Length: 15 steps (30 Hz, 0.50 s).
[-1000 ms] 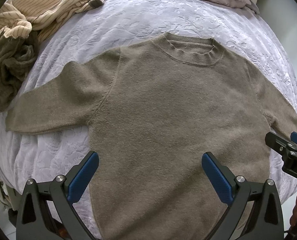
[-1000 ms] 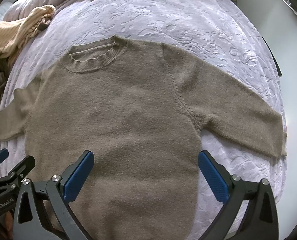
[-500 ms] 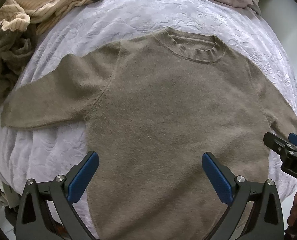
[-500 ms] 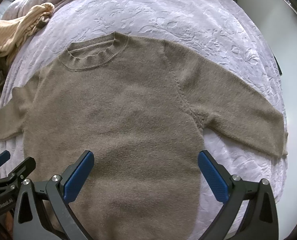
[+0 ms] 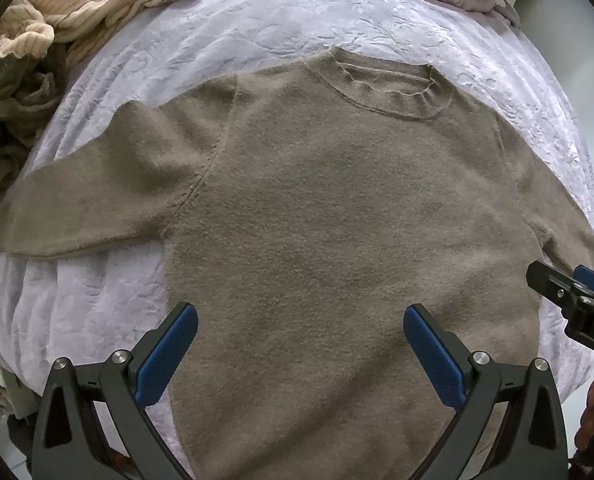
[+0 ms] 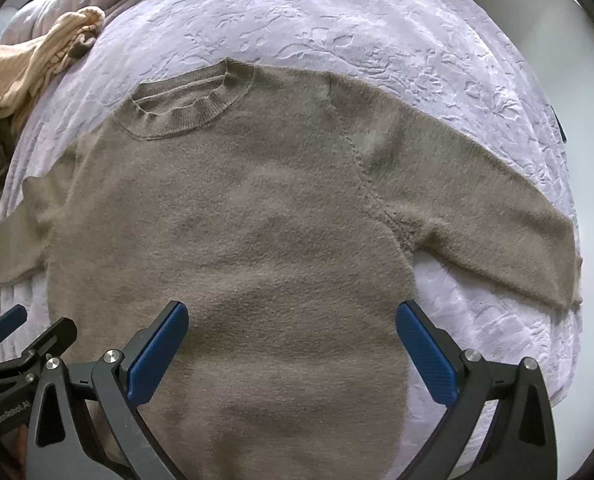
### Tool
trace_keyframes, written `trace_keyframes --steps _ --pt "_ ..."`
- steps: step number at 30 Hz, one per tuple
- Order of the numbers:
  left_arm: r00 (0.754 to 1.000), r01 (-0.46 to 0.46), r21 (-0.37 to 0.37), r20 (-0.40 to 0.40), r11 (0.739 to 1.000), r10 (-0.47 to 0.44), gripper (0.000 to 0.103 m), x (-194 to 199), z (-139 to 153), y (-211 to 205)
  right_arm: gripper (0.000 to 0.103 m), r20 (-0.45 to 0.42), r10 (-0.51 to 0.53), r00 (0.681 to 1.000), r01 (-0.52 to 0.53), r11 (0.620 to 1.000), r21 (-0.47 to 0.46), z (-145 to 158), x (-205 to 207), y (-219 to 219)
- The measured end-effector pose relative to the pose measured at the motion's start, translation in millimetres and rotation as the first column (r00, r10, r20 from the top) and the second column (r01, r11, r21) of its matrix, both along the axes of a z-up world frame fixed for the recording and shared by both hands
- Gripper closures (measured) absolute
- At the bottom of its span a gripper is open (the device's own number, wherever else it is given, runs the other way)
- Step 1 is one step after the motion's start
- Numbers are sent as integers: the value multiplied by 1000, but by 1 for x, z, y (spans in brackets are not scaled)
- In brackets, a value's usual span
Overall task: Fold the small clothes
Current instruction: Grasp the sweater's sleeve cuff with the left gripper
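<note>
The taupe sweater (image 5: pixel 337 220) lay flat, front up, on the lavender bedspread (image 6: pixel 377 28), collar far, sleeves spread left and right. It looked soft, light and limp, likely to sag unless pinched at a cuff or hem corner. The left tool (image 5: pixel 299 350) and right tool (image 6: pixel 291 346) hovered over its near half, both wide and empty.

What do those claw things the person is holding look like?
Each gripper, left and right, is a dark grey frame with triangular cut-outs and silver screws, carrying two splayed fingers faced with textured blue pads. White lettering marks the bodies. No cables show.
</note>
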State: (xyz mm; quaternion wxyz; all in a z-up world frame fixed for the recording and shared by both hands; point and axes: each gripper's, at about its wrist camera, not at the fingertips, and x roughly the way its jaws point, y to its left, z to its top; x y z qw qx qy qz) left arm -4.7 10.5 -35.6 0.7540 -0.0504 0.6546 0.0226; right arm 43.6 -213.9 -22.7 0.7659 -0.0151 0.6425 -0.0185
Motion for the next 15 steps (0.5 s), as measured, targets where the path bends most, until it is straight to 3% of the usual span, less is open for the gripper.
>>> trace_keyframes --steps 8,15 --pt "1000 -16 -52 15 998 17 0 -3 -8 11 0 11 -13 1000 13 1000 28 -5 -4 5" --pt "997 -62 -145 39 987 68 0 -8 -14 38 0 9 28 1000 -28 999 30 -13 -14 28"
